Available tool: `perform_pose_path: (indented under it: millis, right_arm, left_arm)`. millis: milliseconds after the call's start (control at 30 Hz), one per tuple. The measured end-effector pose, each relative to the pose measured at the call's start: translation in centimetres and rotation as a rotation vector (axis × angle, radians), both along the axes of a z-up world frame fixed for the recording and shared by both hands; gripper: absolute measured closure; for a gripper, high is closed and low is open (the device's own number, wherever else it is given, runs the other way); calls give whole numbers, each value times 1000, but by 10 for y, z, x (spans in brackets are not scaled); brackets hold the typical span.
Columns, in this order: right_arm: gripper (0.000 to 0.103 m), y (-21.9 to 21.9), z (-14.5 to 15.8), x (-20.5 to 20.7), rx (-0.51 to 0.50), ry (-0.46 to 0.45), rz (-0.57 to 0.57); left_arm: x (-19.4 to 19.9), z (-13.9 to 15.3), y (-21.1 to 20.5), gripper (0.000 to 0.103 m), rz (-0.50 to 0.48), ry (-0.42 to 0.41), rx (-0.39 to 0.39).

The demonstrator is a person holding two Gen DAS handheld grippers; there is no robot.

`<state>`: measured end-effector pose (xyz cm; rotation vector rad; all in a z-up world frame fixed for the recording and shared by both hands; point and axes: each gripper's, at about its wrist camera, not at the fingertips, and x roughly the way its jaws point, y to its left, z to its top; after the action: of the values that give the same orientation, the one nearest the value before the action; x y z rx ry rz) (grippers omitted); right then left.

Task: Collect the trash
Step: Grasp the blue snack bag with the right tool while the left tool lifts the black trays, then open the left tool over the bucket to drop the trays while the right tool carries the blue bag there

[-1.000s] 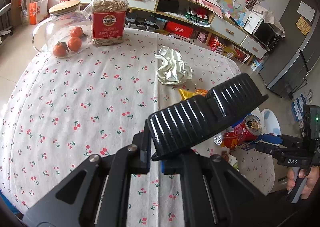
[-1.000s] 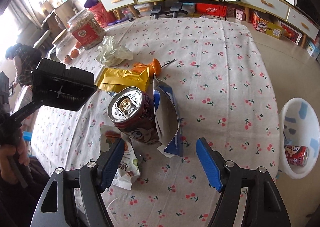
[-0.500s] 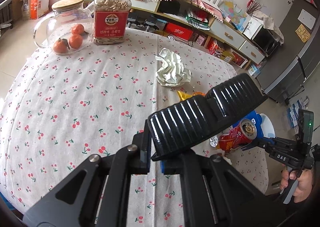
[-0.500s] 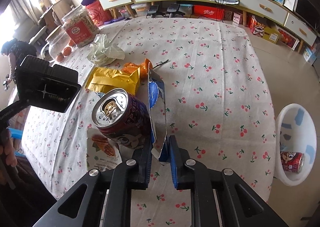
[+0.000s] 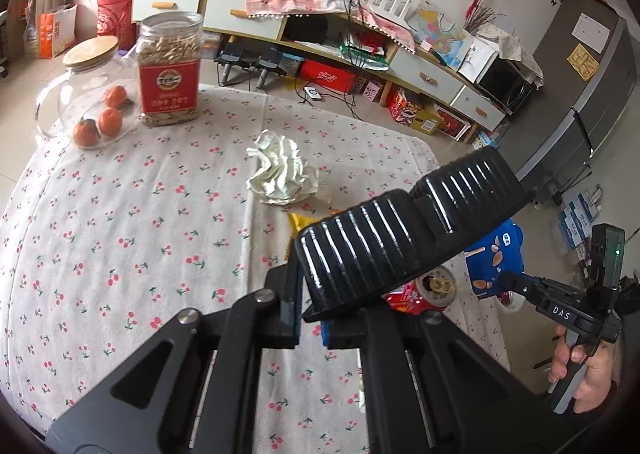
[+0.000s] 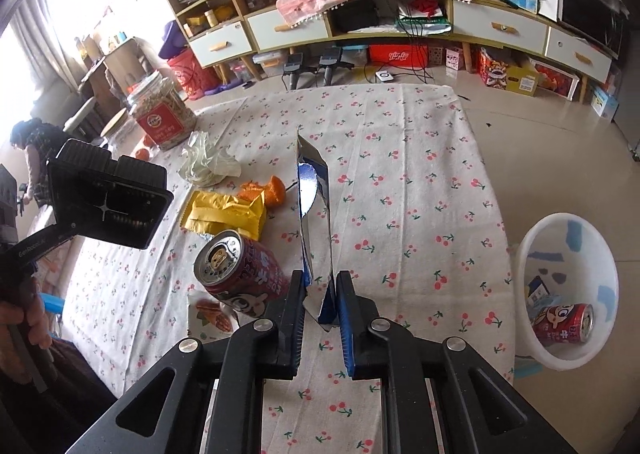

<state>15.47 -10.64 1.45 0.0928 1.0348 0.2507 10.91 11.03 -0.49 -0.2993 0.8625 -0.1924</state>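
Note:
My left gripper [image 5: 312, 324] is shut on a black ribbed plastic tray [image 5: 404, 238] and holds it above the table; it also shows in the right wrist view [image 6: 106, 204]. My right gripper [image 6: 320, 306] is shut on a blue snack bag [image 6: 314, 222], lifted upright off the cloth; the bag also shows in the left wrist view [image 5: 496, 262]. A red can [image 6: 240, 270] lies on a snack wrapper [image 6: 210, 316] just left of my right gripper. A yellow bag [image 6: 226, 214], orange peel [image 6: 272, 192] and a crumpled white wrapper [image 6: 206, 162] lie beyond.
A white bin [image 6: 566, 290] stands on the floor right of the table and holds another red can [image 6: 562, 324]. A seed jar [image 5: 170, 70] and a glass jar with oranges [image 5: 86, 94] stand at the table's far left. The tablecloth [image 6: 400, 174] has a cherry print.
My right gripper closed on the blue bag and has lifted it up and back from the can. The left gripper keeps holding the black tray, shifted slightly.

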Motion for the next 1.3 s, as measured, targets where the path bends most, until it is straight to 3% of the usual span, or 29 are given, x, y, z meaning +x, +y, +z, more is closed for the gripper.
perform_pose_path:
  millis: [233,533,867,1300]
  right_arm:
    - [87,-58,15,-8,44,-35,-112]
    - [87,-141,25,-35,67,-81,-282]
    - [87,-235,18,-78,72,-87,-476]
    - [87,-288,9,-102,72,-74,-595]
  left_arm:
    - [15,14,-55,95,-100,-25,1]
    - [32,16,-153,95,-261,10,-19]
    - [37,-6,-261,95,-398,91,-16]
    - [47,-37,-351,95,-373,107,99]
